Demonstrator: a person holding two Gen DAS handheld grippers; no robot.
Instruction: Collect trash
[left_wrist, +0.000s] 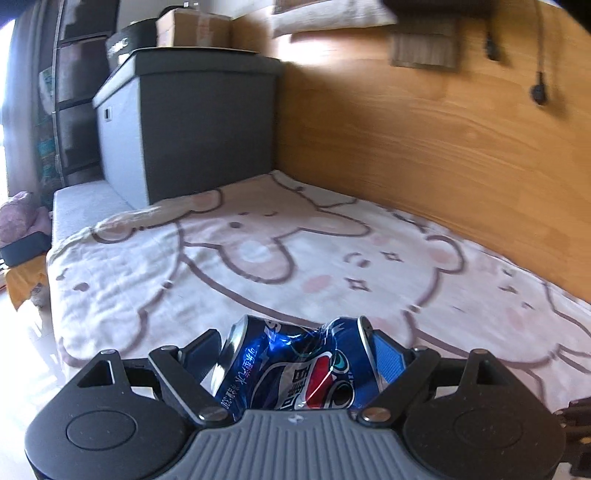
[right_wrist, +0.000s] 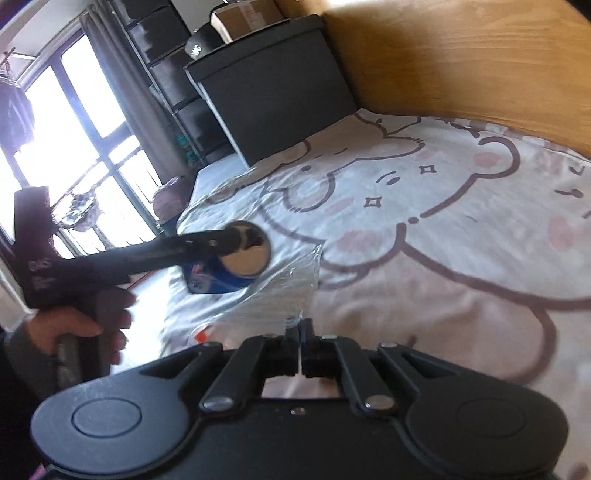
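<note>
The left gripper (left_wrist: 295, 350) is clamped end to end on the crushed blue can (left_wrist: 295, 365), held crosswise above the bed (left_wrist: 258, 266), while the right gripper (right_wrist: 300, 332) pinches clear plastic wrap (right_wrist: 273, 291) just beside it.

cartoon bedsheet (left_wrist: 258, 258), wooden wall panel (left_wrist: 424, 147), grey cabinet (left_wrist: 207, 125), bright window (right_wrist: 74, 122)

Bed (left_wrist: 258, 266) surface ahead lies open and flat across its middle. Wood wall (left_wrist: 424, 147) bounds it on the right. Grey box (left_wrist: 207, 125) blocks the far end. In the right wrist view, the left gripper (right_wrist: 243, 254) crosses the near-left approach.
</note>
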